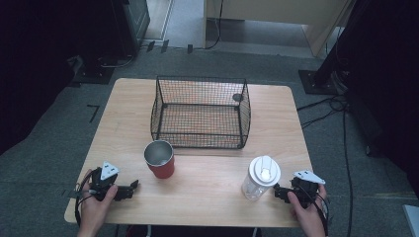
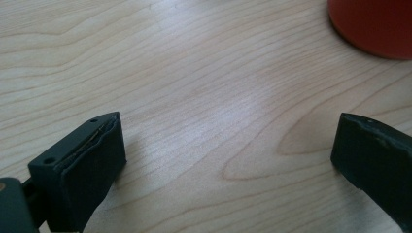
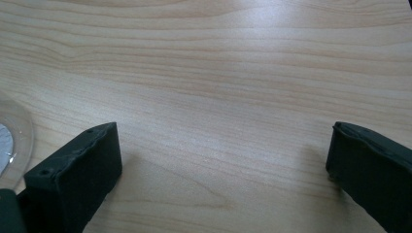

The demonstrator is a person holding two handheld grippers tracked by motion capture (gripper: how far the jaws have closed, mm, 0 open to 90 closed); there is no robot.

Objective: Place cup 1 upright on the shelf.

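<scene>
A red cup with a shiny metal inside stands upright on the wooden table, just in front of a black wire basket. A clear bottle with a white lid stands at the front right. My left gripper rests on the table at the front left, open, with bare wood between its jaws; the red cup shows at the upper right of the left gripper view. My right gripper lies open beside the bottle, nothing between its jaws. The bottle's clear base shows at the left edge.
The basket holds nothing and sits at the table's back middle. Bare wood lies between the cup and the bottle. Cables run over the grey floor to the right, and stand bases sit behind the table.
</scene>
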